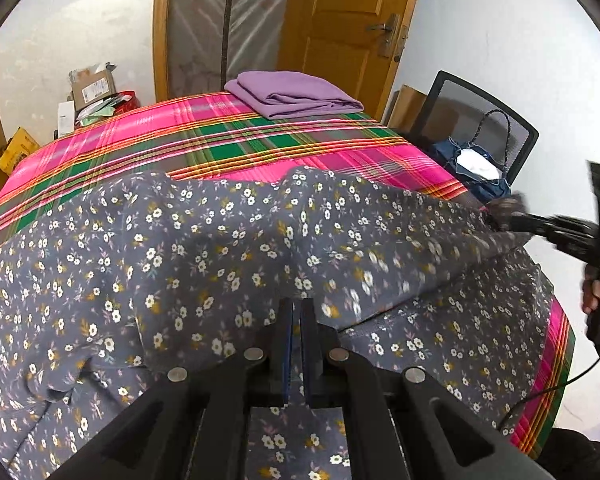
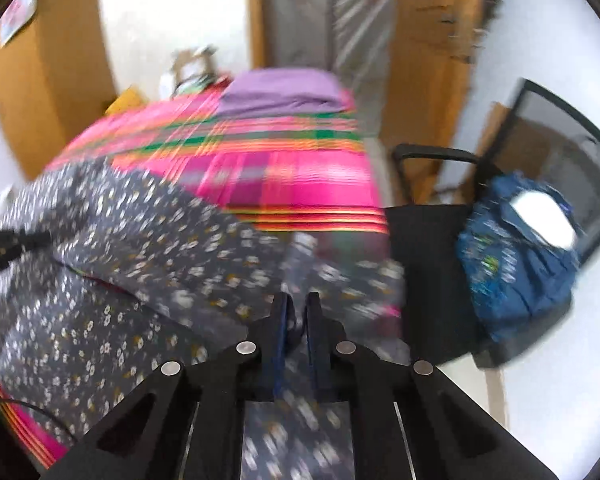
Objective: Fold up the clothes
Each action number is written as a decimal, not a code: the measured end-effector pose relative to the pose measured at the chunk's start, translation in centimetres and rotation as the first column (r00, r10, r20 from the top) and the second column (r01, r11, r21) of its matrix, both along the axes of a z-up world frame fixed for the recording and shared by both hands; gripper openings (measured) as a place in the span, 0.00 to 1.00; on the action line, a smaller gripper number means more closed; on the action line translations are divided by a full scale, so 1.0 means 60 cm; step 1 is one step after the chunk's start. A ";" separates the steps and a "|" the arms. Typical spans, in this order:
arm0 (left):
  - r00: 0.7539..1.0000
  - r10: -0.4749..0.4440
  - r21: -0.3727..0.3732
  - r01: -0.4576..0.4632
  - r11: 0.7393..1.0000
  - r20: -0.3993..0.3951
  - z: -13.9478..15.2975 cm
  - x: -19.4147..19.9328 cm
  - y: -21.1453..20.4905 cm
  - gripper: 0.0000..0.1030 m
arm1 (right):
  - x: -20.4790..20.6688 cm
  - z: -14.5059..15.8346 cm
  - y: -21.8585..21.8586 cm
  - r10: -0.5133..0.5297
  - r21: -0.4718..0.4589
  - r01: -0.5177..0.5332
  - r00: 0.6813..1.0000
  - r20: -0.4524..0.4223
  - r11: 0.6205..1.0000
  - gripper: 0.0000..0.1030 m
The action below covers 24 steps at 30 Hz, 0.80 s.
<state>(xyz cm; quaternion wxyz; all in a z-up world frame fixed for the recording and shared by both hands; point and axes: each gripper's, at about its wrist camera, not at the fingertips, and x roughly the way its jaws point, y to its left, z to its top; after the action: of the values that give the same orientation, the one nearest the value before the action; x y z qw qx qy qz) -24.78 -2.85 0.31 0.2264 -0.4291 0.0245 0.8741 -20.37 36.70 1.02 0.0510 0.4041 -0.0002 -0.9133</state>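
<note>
On the plaid bed (image 1: 228,136) our floral garment (image 1: 188,248) stretches sideways between us. Our left gripper (image 1: 297,312) pinches its near edge, jaws pressed together; our right gripper (image 2: 298,308) pinches the opposite end, which is lifted.

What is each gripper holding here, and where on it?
Both pinch the floral garment: left gripper on its near edge, right gripper on its right-hand edge.
</note>
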 end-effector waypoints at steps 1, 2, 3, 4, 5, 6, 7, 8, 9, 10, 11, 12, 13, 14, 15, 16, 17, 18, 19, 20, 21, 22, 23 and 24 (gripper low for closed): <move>1.000 0.000 0.003 0.000 1.000 0.003 -0.001 -0.001 -0.001 0.03 | 0.021 0.005 0.016 -0.043 -0.031 0.042 0.999 -0.006 0.999 0.09; 1.000 -0.001 0.005 0.001 1.000 0.005 -0.001 -0.001 -0.002 0.03 | 0.040 0.005 0.032 -0.082 -0.073 0.083 0.997 0.004 0.994 0.09; 1.000 -0.004 0.007 0.004 1.000 0.005 -0.001 -0.002 -0.003 0.03 | 0.056 -0.001 0.044 -0.105 -0.109 0.108 0.994 0.033 0.988 0.09; 1.000 -0.008 0.012 0.008 1.000 0.005 0.000 -0.002 -0.002 0.03 | 0.071 -0.012 0.054 -0.120 -0.133 0.129 0.990 0.075 0.983 0.10; 1.000 -0.014 0.017 0.014 1.000 0.003 0.002 -0.003 -0.001 0.03 | 0.083 -0.022 0.059 -0.131 -0.130 0.144 0.986 0.106 0.981 0.11; 1.000 -0.021 0.021 0.021 1.000 0.000 0.005 -0.004 0.001 0.03 | 0.090 -0.027 0.062 -0.139 -0.109 0.153 0.983 0.122 0.982 0.13; 1.000 -0.027 0.025 0.027 0.999 -0.003 0.008 -0.005 0.002 0.03 | 0.096 -0.029 0.063 -0.145 -0.091 0.157 0.981 0.127 0.983 0.19; 1.000 -0.030 0.027 0.030 0.999 -0.007 0.011 -0.006 0.004 0.03 | 0.098 -0.027 0.064 -0.149 -0.079 0.159 0.982 0.117 0.984 0.23; 0.999 -0.032 0.030 0.032 0.999 -0.013 0.016 -0.009 0.006 0.03 | 0.100 -0.022 0.067 -0.159 -0.074 0.166 0.982 0.100 0.983 0.30; 0.999 -0.030 0.036 0.031 0.999 -0.017 0.021 -0.013 0.007 0.05 | 0.100 -0.015 0.071 -0.168 -0.076 0.174 0.983 0.077 0.982 0.32; 0.999 -0.027 0.042 0.027 0.999 -0.019 0.024 -0.017 0.008 0.09 | 0.100 -0.009 0.076 -0.173 -0.081 0.177 0.983 0.056 0.981 0.34; 1.000 -0.022 0.054 0.023 0.998 -0.020 0.027 -0.023 0.008 0.12 | 0.097 -0.004 0.080 -0.177 -0.085 0.180 0.983 0.042 0.980 0.38; 1.000 -0.017 0.064 0.019 0.998 -0.020 0.029 -0.029 0.009 0.17 | 0.092 0.001 0.085 -0.182 -0.088 0.184 0.983 0.030 0.979 0.44; 1.000 -0.010 0.068 0.011 0.998 -0.018 0.031 -0.037 0.010 0.20 | 0.085 0.004 0.089 -0.185 -0.091 0.186 0.983 0.021 0.978 0.45; 1.000 -0.003 0.070 0.004 0.998 -0.015 0.031 -0.044 0.011 0.21 | 0.078 0.006 0.093 -0.185 -0.095 0.185 0.983 0.016 0.978 0.45; 1.000 0.000 0.073 0.001 0.997 -0.008 0.030 -0.053 0.013 0.22 | 0.067 0.008 0.094 -0.175 -0.100 0.176 0.984 0.013 0.979 0.45; 1.000 0.000 0.078 0.000 0.997 0.001 0.028 -0.060 0.014 0.23 | 0.054 0.010 0.092 -0.156 -0.106 0.156 0.988 0.011 0.982 0.45; 1.000 0.000 0.081 -0.001 0.997 0.012 0.025 -0.069 0.016 0.23 | 0.040 0.012 0.090 -0.136 -0.112 0.136 0.991 0.009 0.984 0.45; 1.000 0.001 0.083 -0.003 0.997 0.024 0.021 -0.079 0.019 0.23 | 0.029 0.014 0.085 -0.111 -0.112 0.111 0.994 0.006 0.988 0.45; 0.999 0.004 0.077 -0.006 0.997 0.032 0.017 -0.086 0.021 0.23 | 0.018 0.016 0.075 -0.075 -0.103 0.074 0.997 0.003 0.992 0.46; 0.999 0.008 0.068 -0.011 0.998 0.037 0.012 -0.092 0.023 0.23 | 0.006 0.016 0.062 -0.021 -0.088 0.022 1.000 0.003 0.996 0.46; 0.999 0.013 0.059 -0.015 0.998 0.042 0.007 -0.098 0.025 0.23 | -0.008 0.015 0.047 0.043 -0.067 -0.043 0.999 0.004 0.997 0.46; 0.999 0.015 0.055 -0.018 0.998 0.050 0.002 -0.103 0.026 0.23 | -0.020 0.013 0.033 0.099 -0.041 -0.099 0.995 0.006 0.994 0.46; 0.998 0.019 0.052 -0.022 0.998 0.058 -0.003 -0.106 0.026 0.23 | -0.031 0.010 0.021 0.145 -0.011 -0.145 0.989 0.011 0.989 0.46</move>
<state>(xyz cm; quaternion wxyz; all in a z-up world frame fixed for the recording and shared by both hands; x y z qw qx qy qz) -31.17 -1.31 0.11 0.2293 -0.4481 -0.0091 0.8640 -22.25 37.98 1.60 0.1193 0.4082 0.0244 -0.9047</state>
